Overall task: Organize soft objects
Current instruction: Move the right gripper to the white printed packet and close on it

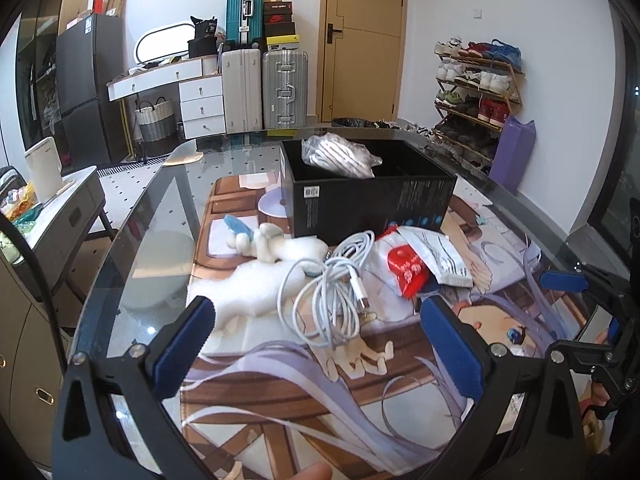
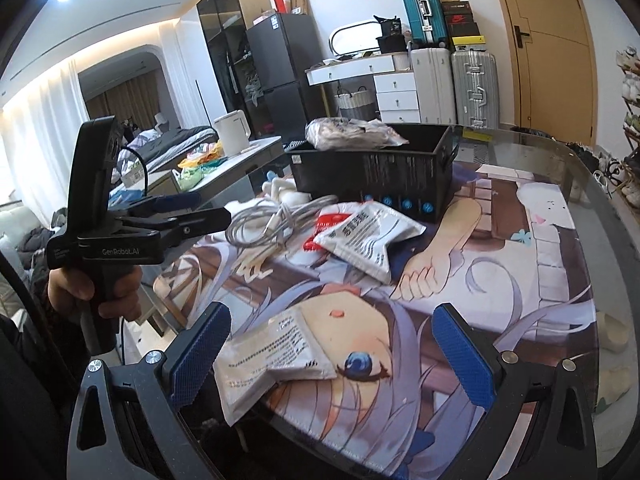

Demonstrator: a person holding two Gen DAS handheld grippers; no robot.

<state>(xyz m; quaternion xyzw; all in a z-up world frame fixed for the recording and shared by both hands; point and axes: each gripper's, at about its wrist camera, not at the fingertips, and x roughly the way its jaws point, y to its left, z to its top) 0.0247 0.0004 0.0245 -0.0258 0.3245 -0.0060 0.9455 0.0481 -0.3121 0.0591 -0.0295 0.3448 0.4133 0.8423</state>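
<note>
Left gripper point(image 1: 316, 334): black frame, blue ribbed pads, jaws spread wide, nothing held, poised over the coiled white charging cable point(image 1: 332, 300).
Plush: white fluffy toy with blue ear point(image 1: 264, 276), lying on the printed cartoon desk mat point(image 1: 304, 392), left of the cable; far end partly hidden behind the cable.
Box: black open-topped cardboard box point(image 1: 364, 200) at the back of the mat, holding a crinkled clear plastic bag of pale items point(image 1: 340, 156); contents of the bag hard to make out.
Packets: red-and-white sachet point(image 1: 408, 272) and white printed pouch point(image 1: 440, 256), overlapping, just in front of the box.
Right gripper point(image 2: 332, 356): jaws wide apart, empty, straddling a white printed flat pouch point(image 2: 272, 360) at the mat's near edge; lower corner cut off by the left pad.
</note>
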